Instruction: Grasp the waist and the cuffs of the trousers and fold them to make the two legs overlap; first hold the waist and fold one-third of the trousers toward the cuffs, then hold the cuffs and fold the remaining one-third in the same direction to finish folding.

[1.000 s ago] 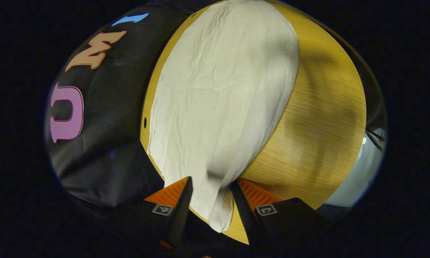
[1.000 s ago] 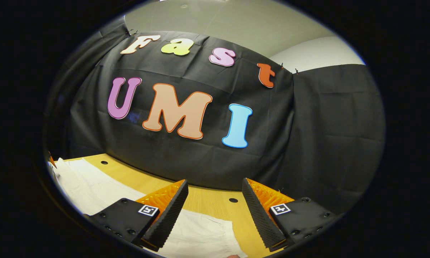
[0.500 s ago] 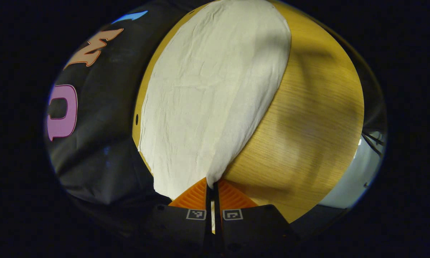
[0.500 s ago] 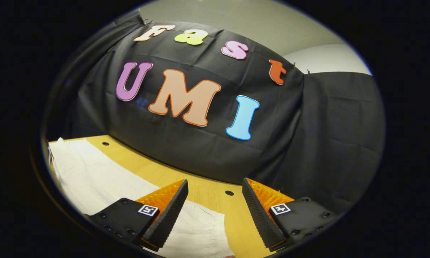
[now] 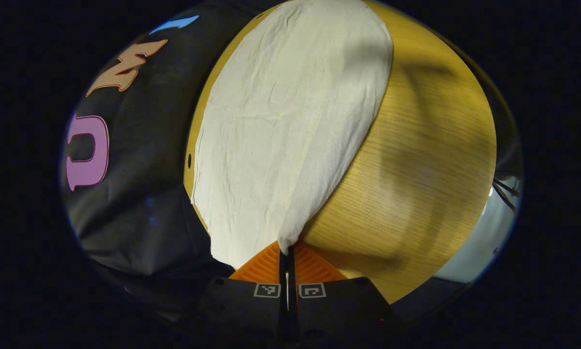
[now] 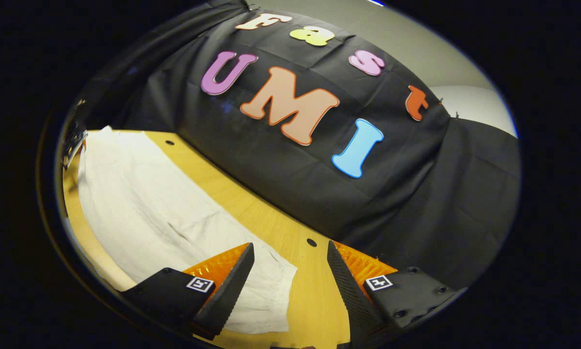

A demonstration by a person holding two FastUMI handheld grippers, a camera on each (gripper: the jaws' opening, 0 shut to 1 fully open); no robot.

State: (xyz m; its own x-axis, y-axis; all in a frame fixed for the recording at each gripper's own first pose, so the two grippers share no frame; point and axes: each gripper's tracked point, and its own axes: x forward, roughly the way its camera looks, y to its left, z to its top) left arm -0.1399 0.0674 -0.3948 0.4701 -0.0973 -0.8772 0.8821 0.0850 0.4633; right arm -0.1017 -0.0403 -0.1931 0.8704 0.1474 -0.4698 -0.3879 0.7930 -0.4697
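Off-white trousers [image 5: 290, 116] lie stretched along a wooden table [image 5: 426, 145]. In the left gripper view my left gripper [image 5: 287, 252] is shut on the near corner of the cloth, which rises slightly into the pinched fingers. In the right gripper view the same trousers [image 6: 145, 208] run from the far left toward me, their near end [image 6: 271, 295] lying flat between and below my right gripper [image 6: 290, 276], which stands open above it with nothing in its grasp. I cannot tell which end is the waist.
The table [image 6: 271, 228] has small holes [image 6: 311, 242] near its far edge, close to the black booth cloth [image 6: 416, 203]. Another gripper and a hand [image 6: 72, 145] show at the far left of the right gripper view. Bare wood [image 5: 416, 194] lies right of the trousers.
My left gripper went from open around the cloth corner to shut on it. My right gripper has tilted down and swung, bringing more of the trousers and table into view; it stays open.
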